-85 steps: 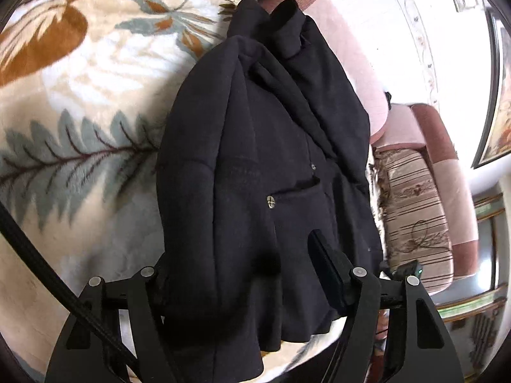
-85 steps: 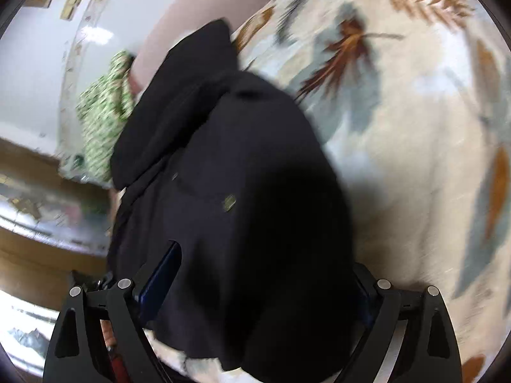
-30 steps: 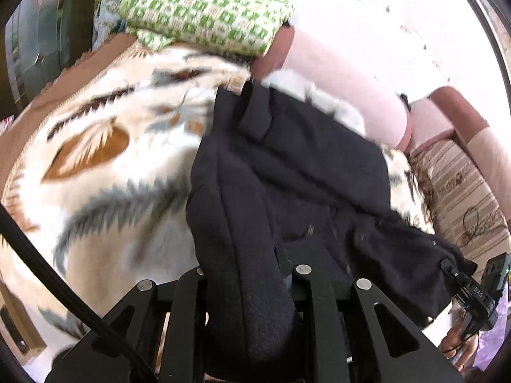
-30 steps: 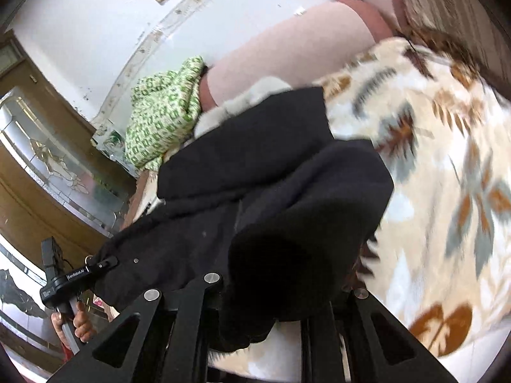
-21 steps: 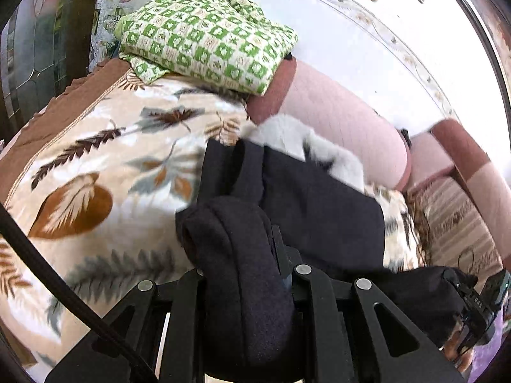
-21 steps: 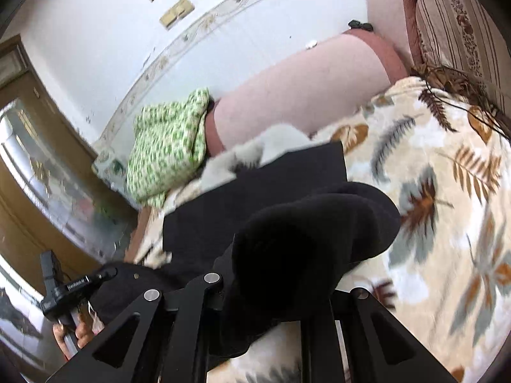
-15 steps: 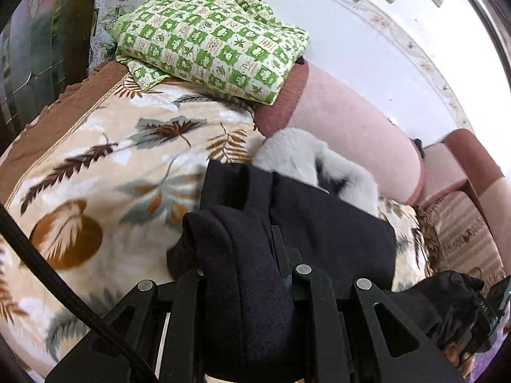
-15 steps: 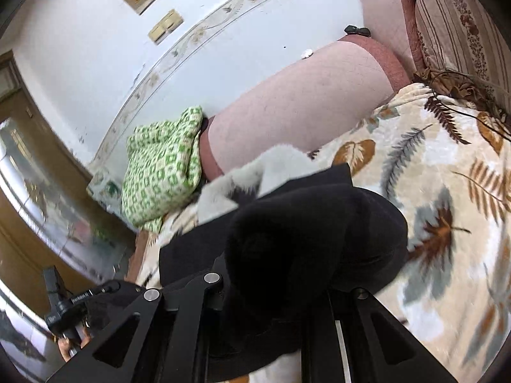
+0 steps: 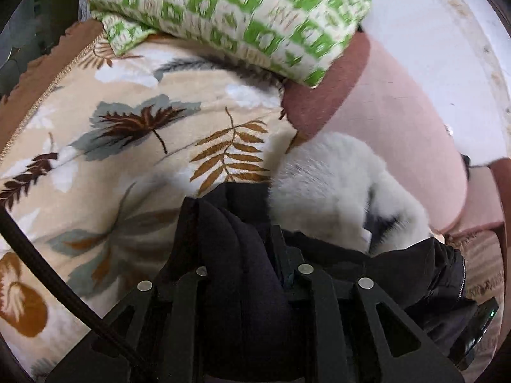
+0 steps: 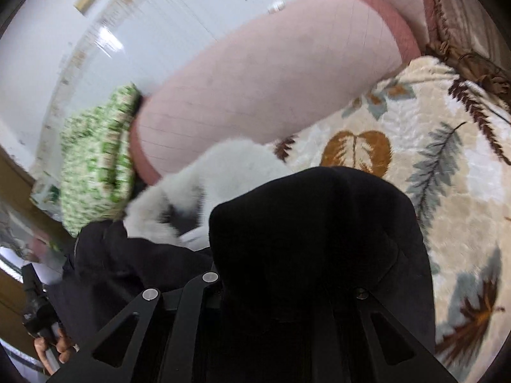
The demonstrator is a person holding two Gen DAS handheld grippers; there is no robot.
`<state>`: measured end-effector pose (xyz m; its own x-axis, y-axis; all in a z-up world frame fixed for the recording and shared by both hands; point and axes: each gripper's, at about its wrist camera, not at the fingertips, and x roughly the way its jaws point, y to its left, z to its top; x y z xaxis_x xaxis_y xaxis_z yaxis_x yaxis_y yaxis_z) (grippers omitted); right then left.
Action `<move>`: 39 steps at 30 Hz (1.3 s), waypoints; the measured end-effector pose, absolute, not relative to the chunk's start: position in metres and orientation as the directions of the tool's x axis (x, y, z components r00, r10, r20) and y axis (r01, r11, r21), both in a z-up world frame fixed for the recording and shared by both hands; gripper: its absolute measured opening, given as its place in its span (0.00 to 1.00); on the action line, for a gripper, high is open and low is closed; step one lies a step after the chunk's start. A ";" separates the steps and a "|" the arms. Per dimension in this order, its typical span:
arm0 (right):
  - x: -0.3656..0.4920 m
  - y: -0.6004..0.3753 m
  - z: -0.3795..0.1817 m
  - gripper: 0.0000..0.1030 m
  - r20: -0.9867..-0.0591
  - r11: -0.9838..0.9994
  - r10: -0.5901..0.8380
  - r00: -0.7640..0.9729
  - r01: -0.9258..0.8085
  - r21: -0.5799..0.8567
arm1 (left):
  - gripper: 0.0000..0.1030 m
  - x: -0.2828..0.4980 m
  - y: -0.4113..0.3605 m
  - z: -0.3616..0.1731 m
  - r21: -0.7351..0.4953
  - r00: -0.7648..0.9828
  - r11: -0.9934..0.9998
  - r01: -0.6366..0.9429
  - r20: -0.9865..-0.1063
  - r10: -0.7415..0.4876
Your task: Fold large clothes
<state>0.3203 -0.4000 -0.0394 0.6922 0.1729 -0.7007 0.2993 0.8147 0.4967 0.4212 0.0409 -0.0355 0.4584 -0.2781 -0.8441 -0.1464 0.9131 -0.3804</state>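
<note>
Compared with the frames from nearly three seconds before, when the black coat (image 9: 242, 274) lay spread flat on the leaf-patterned blanket (image 9: 134, 146) and both tools straddled its hem with wide-open jaws, the scene had changed a good deal. The lower part of the garment had been lifted and carried toward the collar end, so that the pink bolster (image 9: 399, 121) and the green checked pillow (image 9: 230, 9) filled the upper part of both views, much nearer than half a second earlier. The white fur collar (image 9: 329, 188) had grown larger too, lying on the blanket just in front of the bolster.

The coat sat near the back of the bed, its bulk bunched up off the blanket between the two tools and its fur collar resting close against the bolster. In the left wrist view a dark swag of it stretched across to the right, where the other tool's handle showed at the edge.

The left gripper (image 9: 236, 249) was pinched together on a thick roll of the black fabric, which bulged up between the fingers (image 9: 281, 249) and hid most of them. The right gripper (image 10: 281, 274) was likewise clamped on a fold of the coat (image 10: 319, 239); the cloth draped over it so heavily that only the linkage showed, and the fingertips themselves could not be seen. At the lower left of the right wrist view, the person's hand (image 10: 54, 344) gripped the opposite handle.
</note>
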 end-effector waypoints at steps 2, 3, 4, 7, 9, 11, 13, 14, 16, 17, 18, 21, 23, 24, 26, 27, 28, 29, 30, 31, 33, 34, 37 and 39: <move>0.333 -0.402 -0.050 0.16 -0.712 0.819 0.173 0.680 0.302 0.488 | 0.21 0.433 0.038 -0.047 -0.375 0.451 0.913 -0.162 -0.851 -0.269; 0.337 -0.403 -0.055 0.16 -0.715 0.817 0.177 0.677 0.304 0.489 | 0.21 0.438 0.036 -0.053 -0.369 0.447 0.914 -0.166 -0.855 -0.264; 0.342 -0.405 -0.060 0.16 -0.717 0.813 0.184 0.673 0.306 0.496 | 0.22 0.442 0.034 -0.060 -0.365 0.444 0.915 -0.171 -0.858 -0.259; 0.354 -0.414 -0.079 0.16 -0.718 0.785 0.219 0.661 0.317 0.532 | 0.22 0.447 0.030 -0.073 -0.361 0.444 0.917 -0.172 -0.859 -0.254; 0.359 -0.419 -0.088 0.15 -0.711 0.764 0.241 0.660 0.322 0.559 | 0.22 0.449 0.027 -0.079 -0.361 0.454 0.917 -0.171 -0.855 -0.252; 0.363 -0.423 -0.095 0.15 -0.701 0.746 0.260 0.664 0.324 0.583 | 0.23 0.452 0.028 -0.085 -0.380 0.461 0.907 -0.181 -0.847 -0.263; 0.365 -0.423 -0.100 0.15 -0.692 0.741 0.264 0.671 0.318 0.591 | 0.24 0.453 0.029 -0.091 -0.395 0.467 0.898 -0.191 -0.842 -0.271; 0.365 -0.423 -0.102 0.15 -0.686 0.740 0.264 0.678 0.314 0.595 | 0.24 0.453 0.029 -0.093 -0.402 0.475 0.896 -0.191 -0.837 -0.274; 0.365 -0.423 -0.105 0.15 -0.671 0.735 0.263 0.693 0.307 0.605 | 0.24 0.454 0.026 -0.096 -0.404 0.491 0.895 -0.187 -0.828 -0.271; 0.365 -0.424 -0.107 0.15 -0.661 0.728 0.265 0.702 0.303 0.614 | 0.24 0.452 0.025 -0.097 -0.401 0.505 0.897 -0.183 -0.822 -0.265; 0.363 -0.425 -0.109 0.15 -0.649 0.721 0.270 0.712 0.297 0.626 | 0.24 0.449 0.023 -0.097 -0.394 0.522 0.902 -0.176 -0.814 -0.254; 0.359 -0.426 -0.112 0.16 -0.617 0.702 0.281 0.735 0.280 0.655 | 0.24 0.446 0.019 -0.096 -0.377 0.549 0.912 -0.160 -0.802 -0.235; 0.357 -0.427 -0.113 0.16 -0.604 0.692 0.287 0.744 0.275 0.667 | 0.27 0.448 0.022 -0.094 -0.396 0.533 0.905 -0.155 -0.805 -0.261; 0.357 -0.428 -0.113 0.16 -0.605 0.689 0.289 0.742 0.278 0.670 | 0.29 0.450 0.025 -0.092 -0.415 0.513 0.896 -0.159 -0.810 -0.285; 0.359 -0.428 -0.109 0.17 -0.620 0.683 0.297 0.726 0.292 0.669 | 0.47 0.452 0.037 -0.081 -0.490 0.478 0.856 -0.167 -0.799 -0.364; 0.359 -0.428 -0.105 0.17 -0.633 0.679 0.301 0.713 0.306 0.667 | 0.51 0.449 0.043 -0.071 -0.526 0.489 0.836 -0.156 -0.776 -0.398; 0.359 -0.428 -0.101 0.19 -0.642 0.675 0.303 0.704 0.317 0.666 | 0.56 0.444 0.050 -0.056 -0.549 0.517 0.824 -0.141 -0.751 -0.411; 0.357 -0.428 -0.095 0.23 -0.648 0.672 0.308 0.697 0.324 0.667 | 0.63 0.437 0.054 -0.042 -0.547 0.543 0.827 -0.130 -0.737 -0.402; 0.356 -0.428 -0.090 0.27 -0.648 0.668 0.314 0.694 0.324 0.670 | 0.68 0.431 0.057 -0.031 -0.532 0.567 0.838 -0.125 -0.731 -0.379; 0.353 -0.428 -0.084 0.49 -0.640 0.663 0.327 0.695 0.314 0.680 | 0.74 0.422 0.059 -0.016 -0.502 0.605 0.856 -0.124 -0.722 -0.335; 0.344 -0.427 -0.067 0.78 -0.641 0.674 0.286 0.712 0.327 0.663 | 0.77 0.400 0.063 0.014 -0.424 0.669 0.897 -0.126 -0.704 -0.239; 0.338 -0.427 -0.056 0.85 -0.640 0.681 0.263 0.722 0.331 0.653 | 0.78 0.389 0.065 0.025 -0.393 0.683 0.911 -0.122 -0.699 -0.210; 0.321 -0.423 -0.026 0.90 -0.640 0.715 0.218 0.737 0.326 0.619 | 0.78 0.346 0.070 0.050 -0.327 0.704 0.938 -0.113 -0.692 -0.156; 0.308 -0.418 -0.005 0.90 -0.640 0.750 0.175 0.748 0.319 0.579 | 0.80 0.308 0.072 0.060 -0.323 0.728 0.941 -0.101 -0.669 -0.152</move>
<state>0.3082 -0.4179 -0.0050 0.7482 0.1753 -0.6399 0.3191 0.7505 0.5787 0.3082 0.0717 0.0598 0.7275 -0.1515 -0.6691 -0.1010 0.9410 -0.3229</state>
